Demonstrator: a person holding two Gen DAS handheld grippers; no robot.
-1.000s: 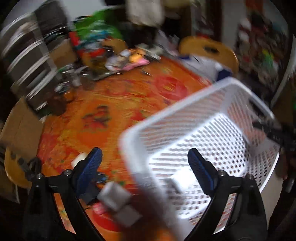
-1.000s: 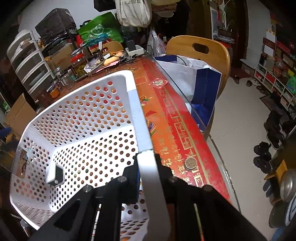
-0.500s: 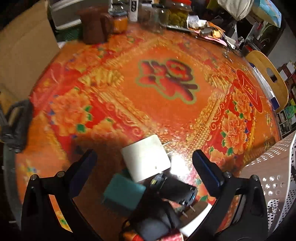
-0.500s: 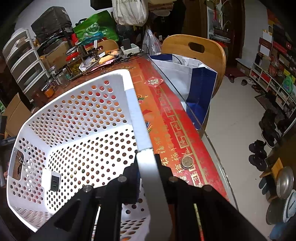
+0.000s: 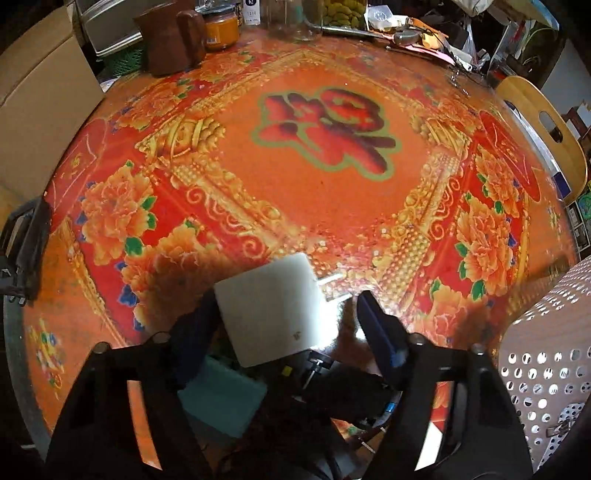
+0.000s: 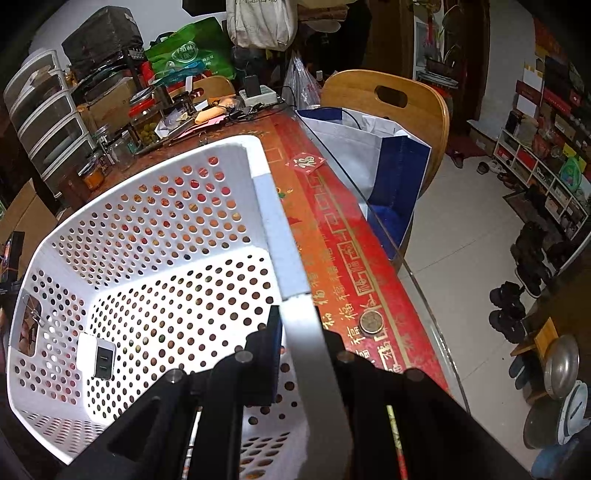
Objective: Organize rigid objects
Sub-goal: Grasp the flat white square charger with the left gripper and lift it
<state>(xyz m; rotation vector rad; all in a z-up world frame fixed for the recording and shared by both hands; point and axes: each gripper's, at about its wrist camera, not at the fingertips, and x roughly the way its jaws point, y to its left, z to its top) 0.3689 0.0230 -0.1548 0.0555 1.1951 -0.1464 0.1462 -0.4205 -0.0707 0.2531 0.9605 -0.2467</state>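
Observation:
A white square plug adapter (image 5: 269,306) with two metal prongs lies on top of a small pile on the red patterned table. My left gripper (image 5: 286,332) points down over it and its jaws are closing. The left pad sits at the adapter's edge and the right pad is still apart from it. Under the adapter lie a teal box (image 5: 221,402) and a black charger (image 5: 332,380). My right gripper (image 6: 301,325) is shut on the rim of the white perforated basket (image 6: 273,229). A white USB charger (image 6: 98,354) lies in that basket.
The basket's wall (image 5: 546,350) stands just right of the pile. A brown jug (image 5: 170,33) and jars line the table's far edge, with a cardboard box (image 5: 40,99) at left. A coin (image 6: 372,322) lies near the glass table edge, beside a wooden chair (image 6: 388,99) holding a blue-white bag (image 6: 369,155).
My left gripper swung from over the basket down to the pile, and its jaws narrowed around the white adapter. The right gripper stayed shut on the basket rim.

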